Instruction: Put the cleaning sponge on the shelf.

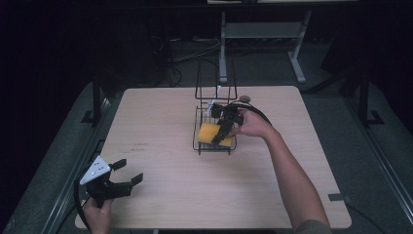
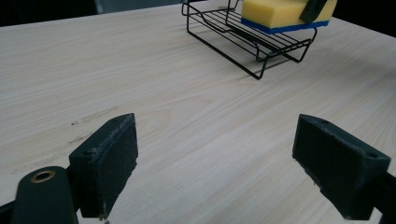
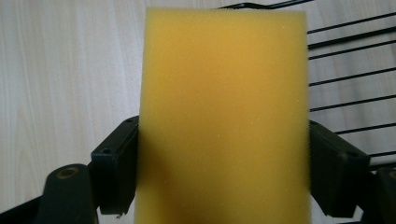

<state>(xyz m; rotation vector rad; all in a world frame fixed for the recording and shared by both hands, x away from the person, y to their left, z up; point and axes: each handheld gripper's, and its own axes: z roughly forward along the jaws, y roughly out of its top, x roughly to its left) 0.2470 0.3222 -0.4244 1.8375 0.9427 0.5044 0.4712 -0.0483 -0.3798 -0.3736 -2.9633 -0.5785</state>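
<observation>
right gripper (image 1: 220,137) clamps sponge (image 1: 208,132) | over wire rack (image 1: 200,146) | table (image 1: 160,117)

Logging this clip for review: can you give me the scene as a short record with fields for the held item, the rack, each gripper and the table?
held item: yellow sponge with a blue underside, over the rack
rack: black wire rack near the table's middle, tall wire back
right gripper: jaws closed on the sponge's two sides
left gripper: jaws apart, holding nothing, at the near left corner
table: light wood
</observation>
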